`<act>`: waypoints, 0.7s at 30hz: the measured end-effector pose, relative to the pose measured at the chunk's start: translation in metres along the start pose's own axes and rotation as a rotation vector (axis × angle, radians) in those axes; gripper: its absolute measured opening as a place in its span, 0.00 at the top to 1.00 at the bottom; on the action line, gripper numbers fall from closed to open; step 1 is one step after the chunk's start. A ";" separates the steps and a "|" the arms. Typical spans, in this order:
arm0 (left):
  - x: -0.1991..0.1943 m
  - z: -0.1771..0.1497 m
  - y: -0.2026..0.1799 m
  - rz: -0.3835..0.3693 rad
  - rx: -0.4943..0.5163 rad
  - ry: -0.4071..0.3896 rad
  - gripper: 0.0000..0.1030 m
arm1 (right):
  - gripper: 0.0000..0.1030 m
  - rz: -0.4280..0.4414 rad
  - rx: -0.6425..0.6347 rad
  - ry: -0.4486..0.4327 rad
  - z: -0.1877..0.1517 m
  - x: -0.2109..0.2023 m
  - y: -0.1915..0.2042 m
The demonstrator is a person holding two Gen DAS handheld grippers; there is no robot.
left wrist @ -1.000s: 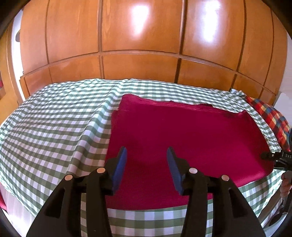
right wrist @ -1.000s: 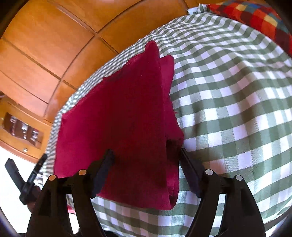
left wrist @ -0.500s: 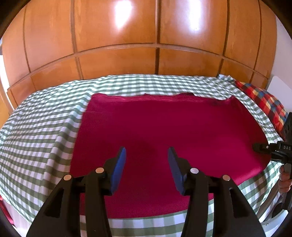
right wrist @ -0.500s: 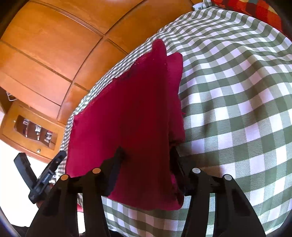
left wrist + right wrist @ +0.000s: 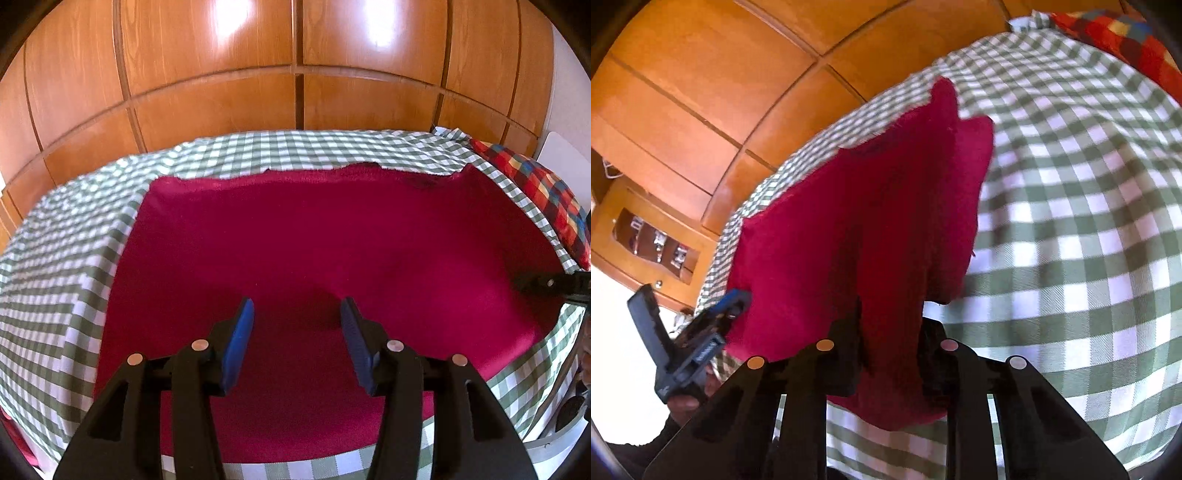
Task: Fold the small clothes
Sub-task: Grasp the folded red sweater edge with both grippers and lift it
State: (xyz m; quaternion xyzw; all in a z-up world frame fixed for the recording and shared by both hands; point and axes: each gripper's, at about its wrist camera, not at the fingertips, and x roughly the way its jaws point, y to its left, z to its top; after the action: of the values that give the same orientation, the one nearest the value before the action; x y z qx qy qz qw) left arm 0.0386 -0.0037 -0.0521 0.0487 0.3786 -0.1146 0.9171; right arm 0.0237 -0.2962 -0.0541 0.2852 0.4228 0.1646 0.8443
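Note:
A dark red cloth (image 5: 314, 251) lies spread flat on the green-and-white checked bed cover (image 5: 66, 266). My left gripper (image 5: 297, 325) is open and empty, hovering over the cloth's near middle. My right gripper (image 5: 890, 332) is closing on the cloth's near right edge (image 5: 890, 325); the fabric bunches up between its jaws and hides the fingertips. The right gripper also shows in the left wrist view (image 5: 546, 284) at the cloth's right edge. The left gripper shows in the right wrist view (image 5: 713, 314) at the cloth's left side.
A wooden wardrobe wall (image 5: 295, 74) stands behind the bed. A red multicoloured checked pillow (image 5: 546, 192) lies at the bed's right end. A wooden bedside unit (image 5: 646, 240) stands past the bed's far side in the right wrist view.
My left gripper has moved right, over the cloth's middle. My right gripper's jaws have narrowed on the cloth's edge, and the fabric now bunches between them.

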 end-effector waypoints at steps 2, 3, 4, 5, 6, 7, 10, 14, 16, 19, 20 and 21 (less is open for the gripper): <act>0.004 -0.001 0.004 -0.023 -0.024 0.013 0.53 | 0.80 0.009 -0.020 -0.005 0.004 -0.003 0.012; 0.006 -0.001 0.007 -0.033 -0.035 0.017 0.52 | 0.80 0.012 -0.027 -0.007 0.007 -0.005 0.017; 0.007 -0.001 0.007 -0.041 -0.043 0.020 0.52 | 0.80 0.013 -0.034 -0.007 0.009 -0.006 0.023; 0.007 -0.001 0.010 -0.054 -0.053 0.022 0.52 | 0.80 0.011 -0.039 -0.007 0.011 -0.006 0.028; 0.008 -0.002 0.011 -0.063 -0.060 0.022 0.52 | 0.80 0.009 -0.046 -0.008 0.012 -0.007 0.033; 0.007 -0.001 0.014 -0.079 -0.070 0.021 0.52 | 0.80 0.006 -0.058 -0.010 0.014 -0.007 0.040; -0.001 0.000 0.027 -0.120 -0.122 0.003 0.57 | 0.81 0.001 -0.093 -0.016 0.020 -0.009 0.061; -0.012 -0.003 0.054 -0.147 -0.182 -0.010 0.74 | 0.81 -0.008 -0.141 -0.016 0.028 -0.009 0.089; -0.017 -0.005 0.070 -0.171 -0.214 -0.017 0.76 | 0.82 -0.013 -0.165 -0.013 0.033 -0.007 0.103; -0.018 -0.012 0.091 -0.160 -0.237 -0.008 0.77 | 0.83 -0.008 -0.207 -0.005 0.036 -0.001 0.131; -0.016 -0.016 0.099 -0.149 -0.250 0.003 0.77 | 0.83 -0.008 -0.225 0.000 0.035 0.001 0.139; -0.014 -0.019 0.105 -0.142 -0.261 0.011 0.77 | 0.83 -0.013 -0.244 0.007 0.036 0.006 0.151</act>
State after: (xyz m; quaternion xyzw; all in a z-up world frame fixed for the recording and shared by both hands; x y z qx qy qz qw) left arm 0.0421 0.1037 -0.0553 -0.0975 0.3976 -0.1288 0.9032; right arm 0.0509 -0.1867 0.0532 0.1772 0.4045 0.2104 0.8722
